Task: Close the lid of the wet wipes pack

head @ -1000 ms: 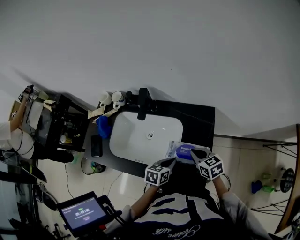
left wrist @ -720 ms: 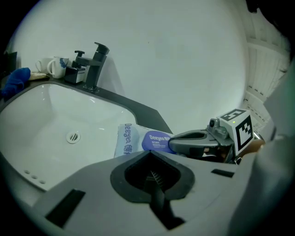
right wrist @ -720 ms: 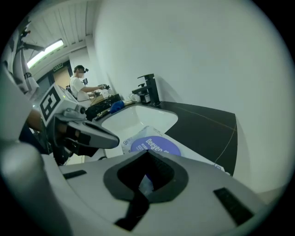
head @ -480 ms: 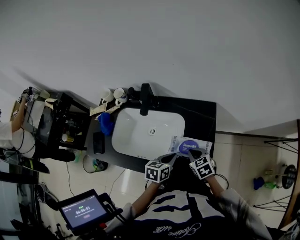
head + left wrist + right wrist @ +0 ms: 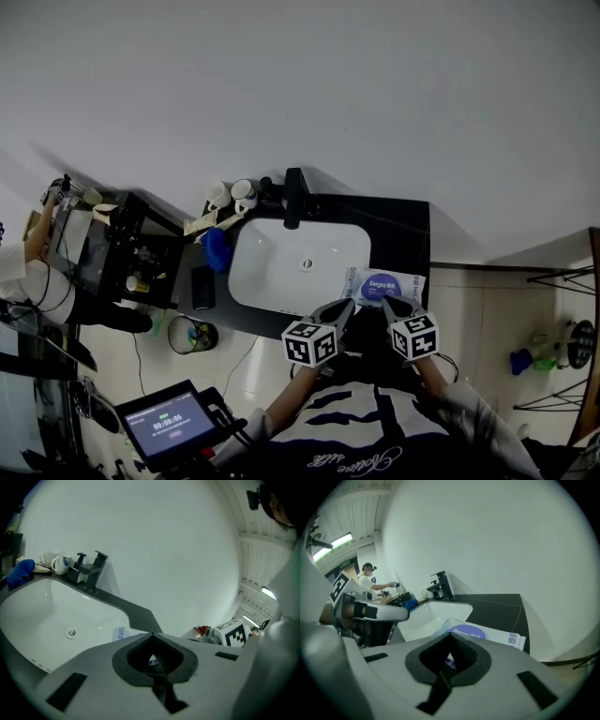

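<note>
Lying on the black countertop (image 5: 408,234) beside the white basin (image 5: 272,267), the soft white wet wipes pack (image 5: 382,283) looks light and squashy; I'd press its stiffer purple lid (image 5: 468,632). The left gripper (image 5: 348,303) and right gripper (image 5: 385,301) hover near it, both with jaws pressed together and empty.

The right gripper (image 5: 386,302) is drawn back off the wet wipes pack (image 5: 401,280). One second ago its jaws lay over the pack top; now their tips stand at the pack's near edge. The left gripper (image 5: 346,305) is likewise retracted, with its tips just short of the pack's near left corner. The round purple lid (image 5: 381,283), previously partly covered, now shows whole, directly ahead of the right gripper's tips.
</note>
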The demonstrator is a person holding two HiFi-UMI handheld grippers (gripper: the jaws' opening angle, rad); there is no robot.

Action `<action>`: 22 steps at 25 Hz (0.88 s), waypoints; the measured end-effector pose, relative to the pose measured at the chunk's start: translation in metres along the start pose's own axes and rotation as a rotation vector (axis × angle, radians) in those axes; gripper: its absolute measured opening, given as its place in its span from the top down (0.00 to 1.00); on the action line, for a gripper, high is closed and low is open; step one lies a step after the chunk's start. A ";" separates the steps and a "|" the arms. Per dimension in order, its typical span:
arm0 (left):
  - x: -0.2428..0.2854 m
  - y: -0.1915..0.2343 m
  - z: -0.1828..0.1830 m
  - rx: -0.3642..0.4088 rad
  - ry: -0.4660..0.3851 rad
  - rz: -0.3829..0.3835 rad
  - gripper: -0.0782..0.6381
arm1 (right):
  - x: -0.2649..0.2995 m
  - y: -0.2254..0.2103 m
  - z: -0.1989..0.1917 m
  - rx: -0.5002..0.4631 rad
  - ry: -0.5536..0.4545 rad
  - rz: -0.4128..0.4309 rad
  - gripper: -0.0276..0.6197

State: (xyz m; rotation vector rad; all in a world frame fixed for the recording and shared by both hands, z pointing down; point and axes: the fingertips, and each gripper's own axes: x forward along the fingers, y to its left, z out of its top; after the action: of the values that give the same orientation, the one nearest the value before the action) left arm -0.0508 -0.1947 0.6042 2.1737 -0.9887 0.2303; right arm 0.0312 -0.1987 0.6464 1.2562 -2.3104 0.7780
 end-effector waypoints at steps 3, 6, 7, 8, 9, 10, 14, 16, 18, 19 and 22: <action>-0.009 -0.007 0.016 -0.022 -0.083 -0.037 0.89 | -0.010 0.004 0.009 0.049 -0.087 -0.042 0.96; -0.024 -0.018 0.020 -0.006 -0.122 -0.066 0.89 | -0.028 0.015 0.018 0.090 -0.180 -0.076 0.96; -0.031 -0.025 0.020 -0.002 -0.128 -0.080 0.89 | -0.040 0.021 0.020 0.105 -0.208 -0.084 0.96; -0.039 -0.034 0.018 -0.002 -0.132 -0.096 0.89 | -0.053 0.028 0.022 0.118 -0.231 -0.091 0.96; -0.046 -0.043 0.016 -0.004 -0.134 -0.112 0.89 | -0.067 0.036 0.023 0.128 -0.251 -0.098 0.96; -0.054 -0.052 0.012 -0.006 -0.134 -0.126 0.89 | -0.081 0.045 0.023 0.134 -0.266 -0.104 0.96; -0.071 -0.079 -0.008 0.014 -0.110 -0.170 0.89 | -0.121 0.071 0.017 0.138 -0.320 -0.117 0.96; -0.081 -0.095 -0.026 0.039 -0.099 -0.187 0.89 | -0.142 0.081 0.007 0.137 -0.350 -0.129 0.96; -0.090 -0.110 -0.040 0.064 -0.091 -0.197 0.89 | -0.159 0.085 -0.003 0.137 -0.368 -0.140 0.96; -0.091 -0.113 -0.043 0.070 -0.088 -0.196 0.89 | -0.162 0.084 -0.005 0.138 -0.368 -0.139 0.96; -0.092 -0.111 -0.042 0.068 -0.088 -0.178 0.89 | -0.159 0.085 -0.005 0.150 -0.349 -0.121 0.96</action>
State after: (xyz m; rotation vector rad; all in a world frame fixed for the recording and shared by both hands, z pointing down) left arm -0.0297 -0.0636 0.5342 2.3353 -0.8395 0.0851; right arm 0.0417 -0.0572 0.5349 1.6986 -2.4473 0.7510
